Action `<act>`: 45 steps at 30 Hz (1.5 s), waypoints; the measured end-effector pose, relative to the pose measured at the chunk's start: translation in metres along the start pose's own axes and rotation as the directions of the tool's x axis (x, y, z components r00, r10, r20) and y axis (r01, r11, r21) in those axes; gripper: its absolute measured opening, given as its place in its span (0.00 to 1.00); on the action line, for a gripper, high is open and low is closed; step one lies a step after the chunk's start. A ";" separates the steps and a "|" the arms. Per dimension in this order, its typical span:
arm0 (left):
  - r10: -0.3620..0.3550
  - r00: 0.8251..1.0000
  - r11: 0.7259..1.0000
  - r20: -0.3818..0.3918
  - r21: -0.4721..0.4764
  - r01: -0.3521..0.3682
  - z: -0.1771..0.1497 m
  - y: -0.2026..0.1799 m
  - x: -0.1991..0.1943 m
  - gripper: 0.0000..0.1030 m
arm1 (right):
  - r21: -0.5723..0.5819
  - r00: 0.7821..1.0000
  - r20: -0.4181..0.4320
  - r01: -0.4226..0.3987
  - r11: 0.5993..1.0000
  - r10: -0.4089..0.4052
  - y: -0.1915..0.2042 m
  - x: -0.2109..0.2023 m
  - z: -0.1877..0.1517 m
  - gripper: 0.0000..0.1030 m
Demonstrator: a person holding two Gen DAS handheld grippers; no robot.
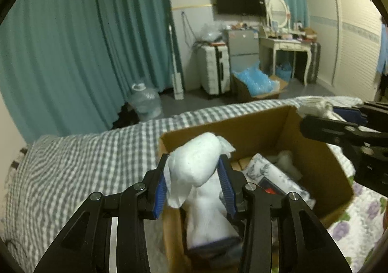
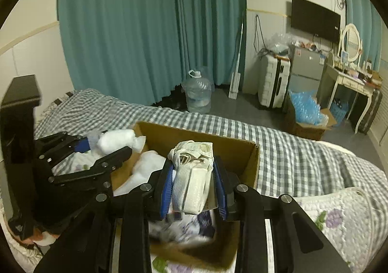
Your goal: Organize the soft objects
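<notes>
Nothing here can be read. The dark television point(image 2: 314, 19) on the wall, far beyond the tongs and to their right, has a small light mark on its lower edge, too tiny to make out. The fridge point(image 2: 307, 69) beneath it carries a small sticker or two, blurred past reading. The cardboard box point(image 2: 194, 136) under the tongs shows no print.

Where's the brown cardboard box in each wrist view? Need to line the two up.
Left wrist view: brown cardboard box lies centre-right on the grey checked bedspread, beyond the left gripper, which holds a white soft bundle.
Right wrist view: the box lies at centre, under the right gripper.
Shared landmark: black wall-mounted television.
</notes>
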State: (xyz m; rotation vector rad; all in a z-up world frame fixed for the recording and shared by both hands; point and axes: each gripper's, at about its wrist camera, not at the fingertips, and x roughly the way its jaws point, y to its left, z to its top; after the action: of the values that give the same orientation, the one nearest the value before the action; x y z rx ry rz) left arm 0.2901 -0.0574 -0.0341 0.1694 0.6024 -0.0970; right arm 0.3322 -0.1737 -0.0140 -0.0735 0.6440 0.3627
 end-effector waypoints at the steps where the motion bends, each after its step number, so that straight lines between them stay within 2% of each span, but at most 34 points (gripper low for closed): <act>1: -0.013 1.000 1.000 -0.004 0.005 0.013 -0.001 0.001 0.007 0.40 | 0.009 1.000 -0.008 0.002 1.000 -0.002 -0.003 0.011 0.000 0.29; 3: -0.036 0.999 0.999 -0.025 0.000 0.036 -0.002 0.000 0.016 0.52 | 0.027 1.000 -0.018 -0.001 1.000 0.002 -0.009 0.028 0.000 0.29; 5: -0.039 0.999 0.999 -0.033 -0.015 0.039 -0.002 0.004 0.021 0.77 | 0.038 1.000 -0.019 0.006 0.999 -0.005 -0.017 0.041 0.003 0.29; 6: -0.036 0.999 0.999 -0.026 -0.031 0.035 -0.003 0.006 0.021 0.80 | 0.040 1.000 -0.021 0.007 0.999 -0.006 -0.019 0.045 0.004 0.30; 8: -0.039 0.999 0.998 -0.012 -0.057 0.038 -0.005 0.009 0.021 0.80 | 0.047 0.999 -0.036 0.008 0.999 -0.007 -0.024 0.056 0.007 0.48; 9: -0.046 0.999 0.997 -0.014 -0.062 0.045 -0.006 0.010 0.020 0.80 | 0.055 0.999 -0.035 0.016 0.998 -0.014 -0.024 0.058 0.007 0.76; 10: -0.053 0.998 0.996 -0.019 -0.068 0.051 -0.007 0.011 0.019 0.80 | 0.068 0.999 -0.022 0.030 0.997 -0.029 -0.026 0.058 0.007 0.88; 14: -0.038 0.999 0.998 -0.008 -0.054 0.038 -0.003 0.008 0.006 0.81 | 0.107 0.999 0.001 0.049 0.993 -0.049 -0.030 0.043 0.010 0.88; 17: -0.020 1.000 0.999 0.017 -0.041 0.020 0.004 0.005 -0.022 0.81 | 0.093 0.997 0.009 0.076 0.993 -0.077 -0.026 0.016 0.016 0.88; 21: 0.005 0.997 0.999 0.080 -0.041 -0.002 0.024 0.006 -0.081 0.81 | 0.064 0.988 0.061 0.135 0.989 -0.139 -0.015 -0.046 0.034 0.88; 23: 0.026 0.992 0.999 0.125 -0.044 -0.021 0.037 0.009 -0.115 0.89 | 0.082 0.983 0.091 0.154 0.985 -0.162 -0.011 -0.085 0.044 0.88; 24: 0.036 0.988 0.998 0.149 -0.047 -0.029 0.042 0.011 -0.130 0.89 | 0.091 0.980 0.110 0.157 0.984 -0.166 -0.008 -0.107 0.049 0.90; 28: 0.098 0.958 0.994 0.271 -0.076 -0.080 0.060 0.025 -0.204 0.93 | 0.093 0.954 0.224 0.182 0.979 -0.199 0.011 -0.194 0.065 0.99; 31: 0.134 0.929 0.989 0.346 -0.105 -0.104 0.064 0.034 -0.256 0.94 | 0.063 0.938 0.282 0.190 0.980 -0.200 0.033 -0.249 0.067 0.99; 32: 0.156 0.914 0.985 0.374 -0.123 -0.118 0.060 0.038 -0.276 0.94 | 0.057 0.930 0.298 0.207 0.977 -0.215 0.041 -0.263 0.066 0.99; 35: 0.199 0.878 0.977 0.435 -0.159 -0.143 0.041 0.042 -0.316 0.95 | 0.029 0.885 0.380 0.281 0.959 -0.270 0.070 -0.309 0.048 1.00; 37: 0.203 0.865 0.976 0.459 -0.163 -0.143 0.026 0.042 -0.331 0.96 | 0.017 0.862 0.425 0.297 0.955 -0.275 0.085 -0.328 0.031 1.00; 39: 0.200 0.856 0.976 0.477 -0.174 -0.131 0.010 0.042 -0.342 0.96 | 0.016 0.857 0.445 0.284 0.959 -0.261 0.093 -0.335 0.016 1.00; 42: 0.200 0.848 0.974 0.491 -0.192 -0.119 -0.008 0.042 -0.343 0.96 | 0.010 0.867 0.446 0.244 0.970 -0.222 0.096 -0.330 -0.003 1.00; 45: 0.222 0.836 0.971 0.502 -0.195 -0.141 -0.024 0.041 -0.326 0.96 | 0.016 0.876 0.435 0.225 0.974 -0.210 0.093 -0.307 -0.020 1.00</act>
State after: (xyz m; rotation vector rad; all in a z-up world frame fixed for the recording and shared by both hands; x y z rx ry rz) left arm 0.0152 0.0008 0.1380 0.0466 0.0434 0.0890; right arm 0.0605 -0.1849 0.1579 -0.0941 0.1811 0.1612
